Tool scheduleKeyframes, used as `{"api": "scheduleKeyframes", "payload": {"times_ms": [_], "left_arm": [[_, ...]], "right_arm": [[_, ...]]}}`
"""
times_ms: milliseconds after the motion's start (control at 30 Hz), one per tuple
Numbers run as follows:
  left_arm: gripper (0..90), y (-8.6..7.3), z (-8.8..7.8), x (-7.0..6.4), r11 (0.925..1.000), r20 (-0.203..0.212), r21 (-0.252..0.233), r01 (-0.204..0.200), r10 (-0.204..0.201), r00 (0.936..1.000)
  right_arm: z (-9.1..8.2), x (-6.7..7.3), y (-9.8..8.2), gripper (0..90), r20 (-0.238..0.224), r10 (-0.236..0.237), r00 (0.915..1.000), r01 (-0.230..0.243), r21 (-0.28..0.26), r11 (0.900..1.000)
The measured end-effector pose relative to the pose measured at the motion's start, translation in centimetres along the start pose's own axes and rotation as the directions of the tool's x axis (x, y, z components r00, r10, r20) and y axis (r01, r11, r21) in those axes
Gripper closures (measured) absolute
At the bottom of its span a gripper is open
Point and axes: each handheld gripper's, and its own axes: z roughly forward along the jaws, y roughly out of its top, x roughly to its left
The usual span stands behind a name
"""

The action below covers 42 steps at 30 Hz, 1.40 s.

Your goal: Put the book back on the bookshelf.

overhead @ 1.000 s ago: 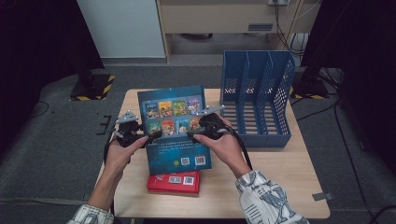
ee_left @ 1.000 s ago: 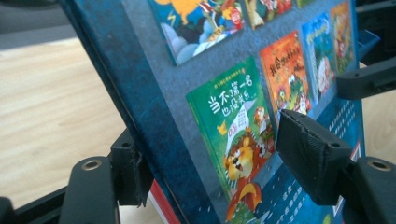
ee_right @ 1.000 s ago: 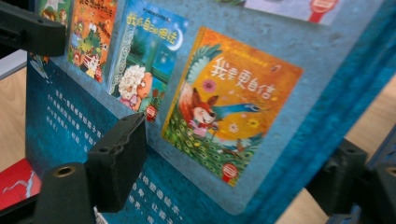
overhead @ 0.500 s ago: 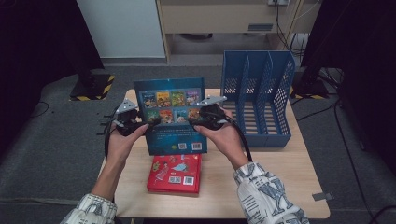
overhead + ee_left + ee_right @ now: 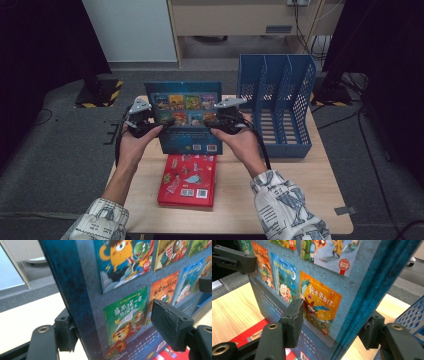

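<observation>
My left claw (image 5: 150, 121) sits at the left edge of the blue book (image 5: 186, 117). In the left gripper view, the book (image 5: 125, 290) stands between my two jaws. One jaw is behind the book's edge and looks like it touches it. The pad on the picture side seems a bit off the cover, so I cannot tell if this claw really squeezes. These jaws have just been opening a little, with the book between them.

The blue book stands upright above the table (image 5: 300, 200), tipped a little, with its small pictures facing me. It is held up between my two claws, off the table top. Just below it, closer to me, a red book (image 5: 189, 181) lies flat on the table.

My right claw (image 5: 220, 121) sits at the right edge of the blue book. In the right gripper view, the book (image 5: 332, 290) also stands between my jaws, one pad on the picture side and one behind the edge. These jaws have just been closing around the book. I cannot tell if both pads press on it.

To the right stands a blue file rack (image 5: 280, 110) on the table, near the blue book but not touching it.
</observation>
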Motion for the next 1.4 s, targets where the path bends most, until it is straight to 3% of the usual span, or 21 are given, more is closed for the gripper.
{"api": "scheduleKeyframes", "payload": {"times_ms": [200,433,733,1033,1400], "left_arm": [[24.9,0.0,-0.1,0.1,0.9999,0.012,-0.007,0.014,-0.014,0.9998],[24.2,-0.4,-1.0,-0.2,1.0,0.021,-0.003,0.0,0.0,0.9998],[20.5,-0.8,-2.0,-0.4,0.9998,-0.001,-0.009,-0.016,0.016,0.9999],[19.5,-1.3,-2.3,0.0,0.9993,0.033,-0.029,-0.025,0.026,0.9991],[17.8,-2.2,-3.3,0.2,0.9989,0.083,-0.041,-0.022,0.025,0.9963]], "right_arm": [[-0.2,0.2,0.0,46.2,-0.006,-0.003,1.0,0.003,-0.007,1.0],[-1.0,0.8,-0.4,47.9,-0.017,-0.017,0.9997,0.017,-0.013,1.0],[-2.9,2.8,-1.3,51.2,-0.071,-0.036,0.9968,0.033,-0.04,0.999],[-3.8,4.0,-2.0,53.9,-0.109,-0.064,0.9919,0.058,-0.058,0.997],[-5.1,6.8,-2.5,56.6,-0.166,-0.113,0.9796,0.103,-0.069,0.992]]}}
